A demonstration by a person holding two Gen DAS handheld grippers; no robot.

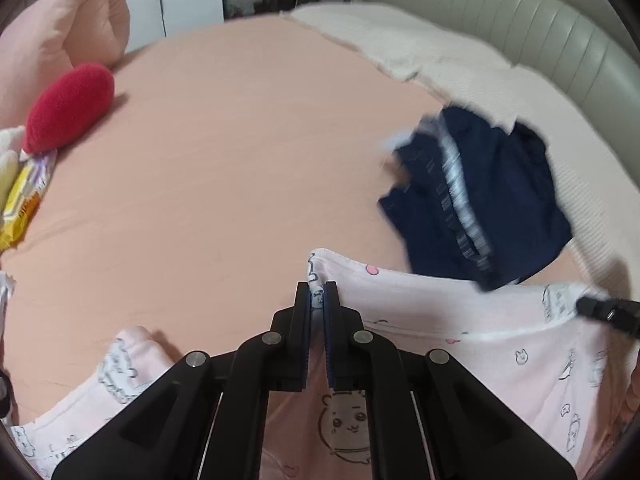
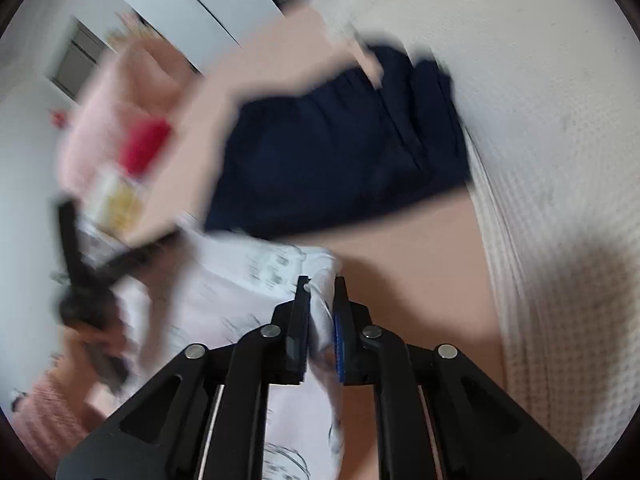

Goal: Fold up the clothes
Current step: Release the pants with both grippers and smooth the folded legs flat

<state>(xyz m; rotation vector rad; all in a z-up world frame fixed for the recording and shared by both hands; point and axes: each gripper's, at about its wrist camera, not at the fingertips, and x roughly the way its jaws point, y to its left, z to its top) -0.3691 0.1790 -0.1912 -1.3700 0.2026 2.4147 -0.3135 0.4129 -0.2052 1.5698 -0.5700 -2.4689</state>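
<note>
1. Two grippers are in your hands, and both grip the same pink printed garment [image 1: 460,344], which lies along the near edge of the bed [image 1: 224,168].
2. Your left gripper [image 1: 319,294] has its fingers clamped on a folded corner of that garment; the cloth is pinched between the pads.
3. Your right gripper [image 2: 322,296] likewise has its fingers pressed on an edge of the garment, with the fabric bunched between them. The right wrist view is badly blurred, so finer detail there cannot be told.
4. A dark navy garment [image 1: 480,196] lies crumpled just beyond the pink one, its near edge touching or overlapping it. It sits partly on the peach sheet and partly on the cream blanket [image 1: 440,52].
5. The cream blanket runs along the right side of the bed, against a padded headboard [image 1: 532,12].
6. On the far left of the bed you have a red plush piece [image 1: 68,108], a yellow packet [image 1: 24,200] beside it, and a rolled pink quilt [image 1: 72,24] behind them. These lie well apart from the pink garment.
7. The broad middle of the sheet lies between those things and the garments.
</note>
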